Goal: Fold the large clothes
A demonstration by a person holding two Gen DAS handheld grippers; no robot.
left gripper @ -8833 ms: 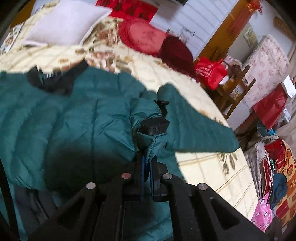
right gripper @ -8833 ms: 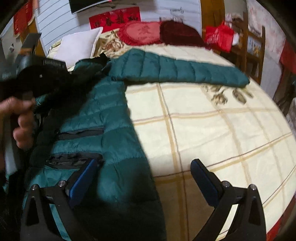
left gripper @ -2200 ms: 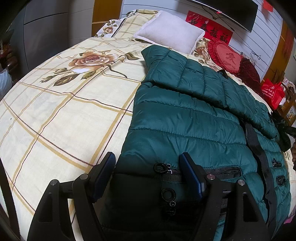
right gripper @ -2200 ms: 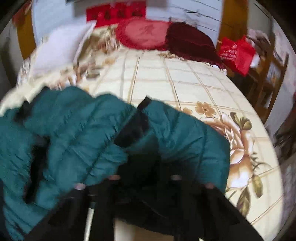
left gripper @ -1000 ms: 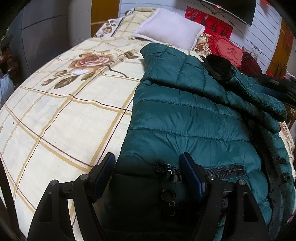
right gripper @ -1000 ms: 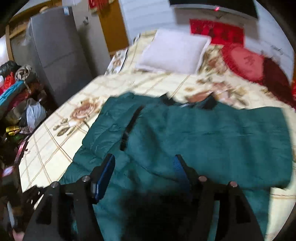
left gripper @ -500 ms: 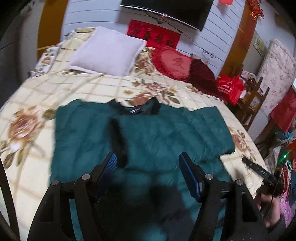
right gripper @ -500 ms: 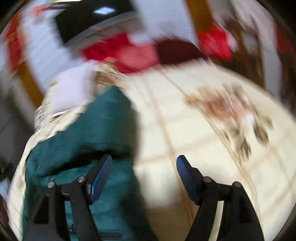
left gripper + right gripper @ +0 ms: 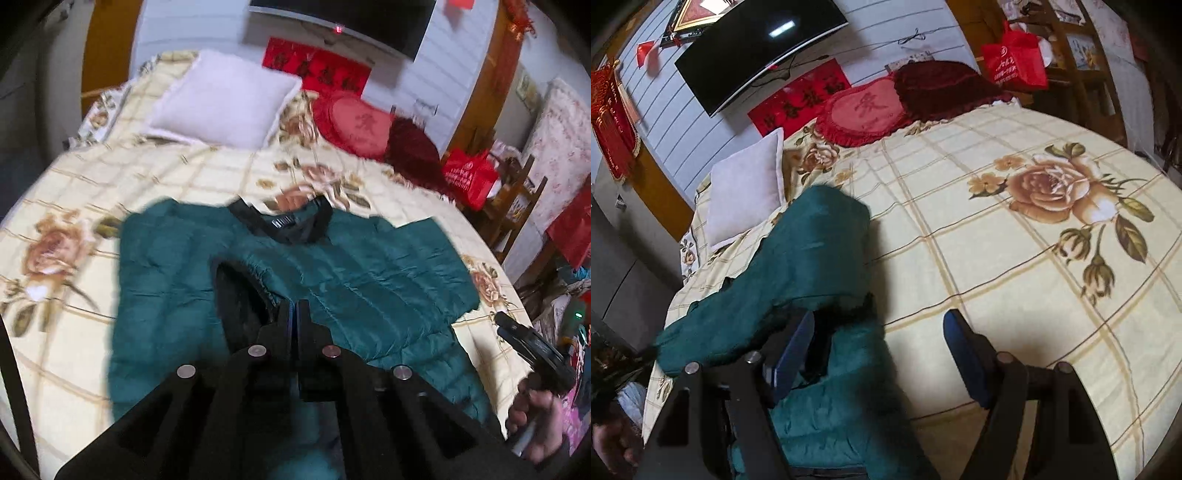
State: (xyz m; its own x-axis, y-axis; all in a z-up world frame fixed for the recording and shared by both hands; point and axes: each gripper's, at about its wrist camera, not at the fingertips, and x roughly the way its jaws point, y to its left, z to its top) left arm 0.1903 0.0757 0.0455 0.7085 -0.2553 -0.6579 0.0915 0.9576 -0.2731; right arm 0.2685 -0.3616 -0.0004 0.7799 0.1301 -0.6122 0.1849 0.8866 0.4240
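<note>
The dark green puffer jacket (image 9: 369,280) lies on the bed with both sleeves folded across its body and its black collar (image 9: 284,221) toward the pillows. My left gripper (image 9: 294,317) hovers over the jacket's middle, jaws shut together with no cloth seen between them. In the right wrist view the jacket (image 9: 820,251) lies at the left. My right gripper (image 9: 877,325) stands open over the jacket's right edge and the bedspread, with its left finger (image 9: 798,343) close to the cloth. The left wrist view shows the right gripper (image 9: 532,343) held in a hand (image 9: 535,417) at the bed's right edge.
The cream floral bedspread (image 9: 1015,258) spreads to the right of the jacket. A white pillow (image 9: 221,103), a red cushion (image 9: 354,125) and a dark red cushion (image 9: 413,151) lie at the head. A red bag (image 9: 469,181) and wooden chair (image 9: 517,206) stand beside the bed.
My left gripper's jaws have closed from wide open to shut. The left view has drawn back and up from the hem. The right view swung right and has steadied.
</note>
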